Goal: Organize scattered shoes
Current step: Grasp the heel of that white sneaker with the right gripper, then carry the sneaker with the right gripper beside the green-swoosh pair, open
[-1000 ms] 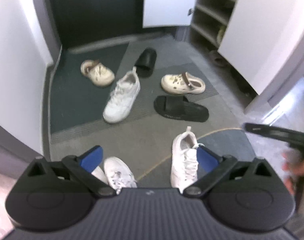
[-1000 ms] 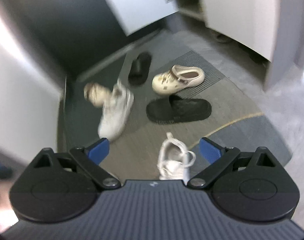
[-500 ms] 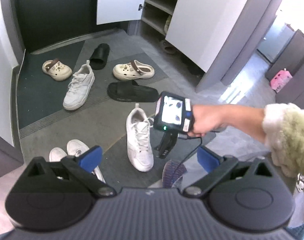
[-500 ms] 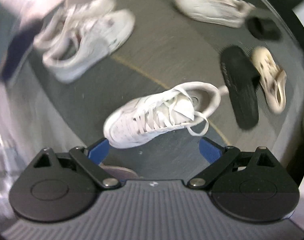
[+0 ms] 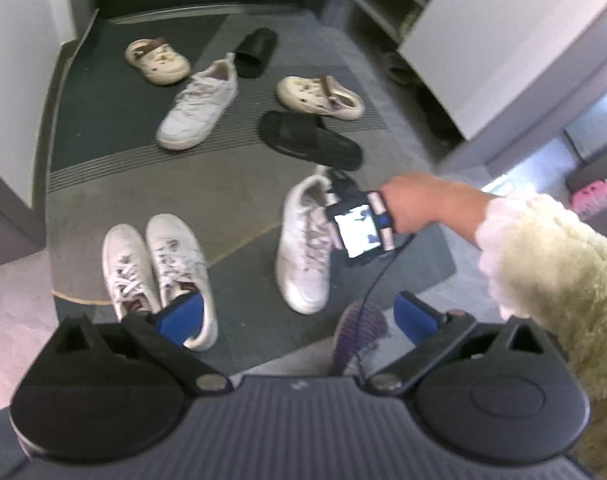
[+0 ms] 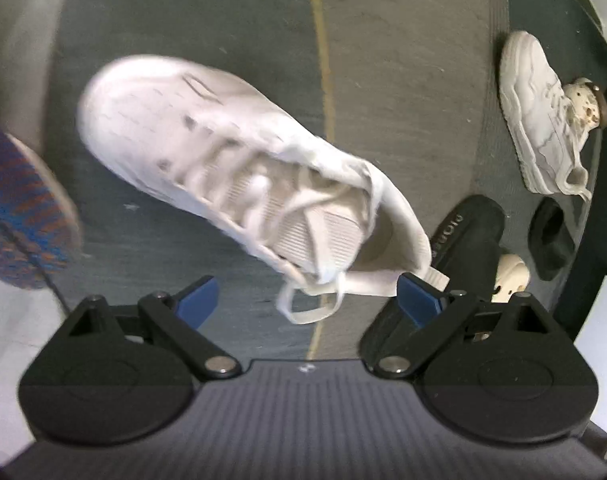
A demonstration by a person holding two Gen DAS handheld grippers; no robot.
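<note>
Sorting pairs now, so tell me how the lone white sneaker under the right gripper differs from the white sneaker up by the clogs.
The near sneaker lies alone on the grey mat, toe toward the camera; the far sneaker lies across the ribbed strip, angled, between a beige clog and a black slide. The right gripper, open, hovers at the near sneaker's heel; nothing reaches for the far one. Both are white, laced and upright.
</note>
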